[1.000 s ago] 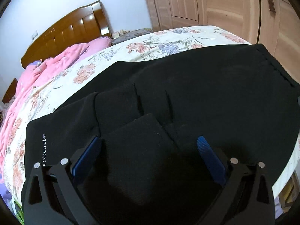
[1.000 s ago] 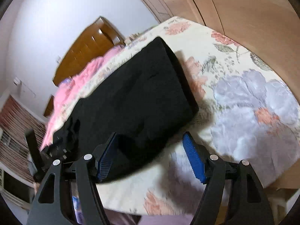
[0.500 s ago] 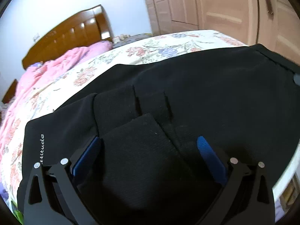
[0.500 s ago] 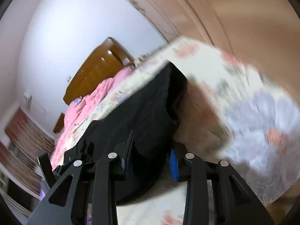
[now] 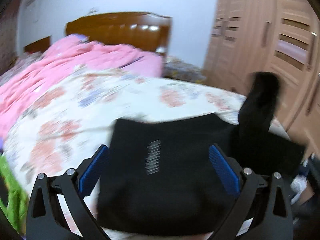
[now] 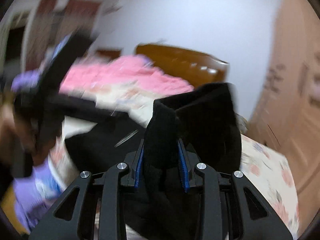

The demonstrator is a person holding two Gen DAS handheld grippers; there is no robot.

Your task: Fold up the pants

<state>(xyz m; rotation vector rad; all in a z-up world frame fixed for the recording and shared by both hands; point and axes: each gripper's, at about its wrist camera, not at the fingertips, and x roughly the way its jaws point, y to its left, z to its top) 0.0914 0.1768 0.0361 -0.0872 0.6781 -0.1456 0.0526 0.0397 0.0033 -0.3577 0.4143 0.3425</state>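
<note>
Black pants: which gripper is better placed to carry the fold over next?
Right. The right gripper is shut on a bunched fold of the black pants; the left gripper has blue pads spread wide around the cloth.

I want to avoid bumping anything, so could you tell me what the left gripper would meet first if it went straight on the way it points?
Most likely the black pants: the cloth already fills the gap of the left gripper and lies directly ahead. Beyond it comes the floral bedsheet; blur leaves depth unclear.

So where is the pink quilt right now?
In the left wrist view the pink quilt lies upper left on the floral bed, against the brown wooden headboard.
</note>
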